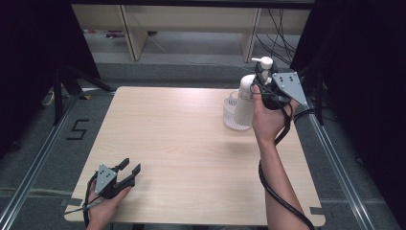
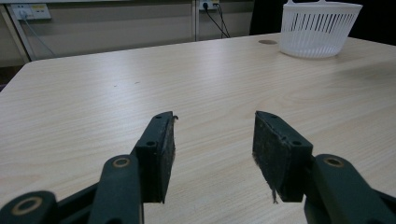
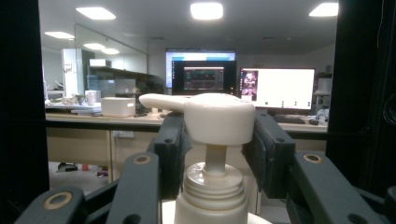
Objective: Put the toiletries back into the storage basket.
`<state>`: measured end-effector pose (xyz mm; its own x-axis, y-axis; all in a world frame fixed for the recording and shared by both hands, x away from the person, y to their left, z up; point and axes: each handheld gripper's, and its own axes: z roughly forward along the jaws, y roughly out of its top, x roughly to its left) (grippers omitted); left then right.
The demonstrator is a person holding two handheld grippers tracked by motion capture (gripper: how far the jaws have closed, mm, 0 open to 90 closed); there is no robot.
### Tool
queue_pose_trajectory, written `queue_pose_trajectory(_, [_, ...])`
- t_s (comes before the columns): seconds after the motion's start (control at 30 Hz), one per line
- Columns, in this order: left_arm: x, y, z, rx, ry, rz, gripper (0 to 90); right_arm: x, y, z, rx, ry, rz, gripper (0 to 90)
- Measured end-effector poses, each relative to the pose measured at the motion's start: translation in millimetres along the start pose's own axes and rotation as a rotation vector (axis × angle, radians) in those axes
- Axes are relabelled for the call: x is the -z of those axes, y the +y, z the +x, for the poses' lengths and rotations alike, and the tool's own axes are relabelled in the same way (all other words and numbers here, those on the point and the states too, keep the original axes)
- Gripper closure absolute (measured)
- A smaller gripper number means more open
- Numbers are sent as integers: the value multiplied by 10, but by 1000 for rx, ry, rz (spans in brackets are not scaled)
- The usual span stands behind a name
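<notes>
A white pump bottle (image 1: 245, 98) hangs in the air over the back right of the table, in front of the white slotted basket (image 1: 230, 116). My right gripper (image 1: 262, 73) is shut on its pump head (image 3: 217, 116), one pad pressed on each side, with the spout pointing left in the right gripper view. In that view my right gripper (image 3: 217, 140) looks level across the room. My left gripper (image 1: 130, 167) rests near the table's front left corner, open with nothing between its pads (image 2: 164, 154). The basket (image 2: 320, 28) stands empty in the left gripper view.
The light wooden table (image 1: 182, 143) is bare between the two hands. Dark curtains flank it on both sides. Wooden furniture legs and cables stand on the floor beyond the far edge. A floor marker with the figure 5 lies left of the table.
</notes>
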<state>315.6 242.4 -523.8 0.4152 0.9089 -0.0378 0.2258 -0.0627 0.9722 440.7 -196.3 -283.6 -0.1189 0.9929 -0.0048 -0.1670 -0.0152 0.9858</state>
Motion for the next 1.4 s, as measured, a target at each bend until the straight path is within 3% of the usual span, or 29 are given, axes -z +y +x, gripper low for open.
queue_pose_trajectory(0.07, [0,0,0,0,0,0,479,-7,8,13,-16,-2,6,601])
queue_pose_trajectory(0.73, [0,0,4,0,-1,1,479,-102,-8,-16,10,-6,7,600])
queue_pose_trajectory(1.4, [-1,1,0,-6,-3,4,479,-213,25,-49,-4,-15,9,600])
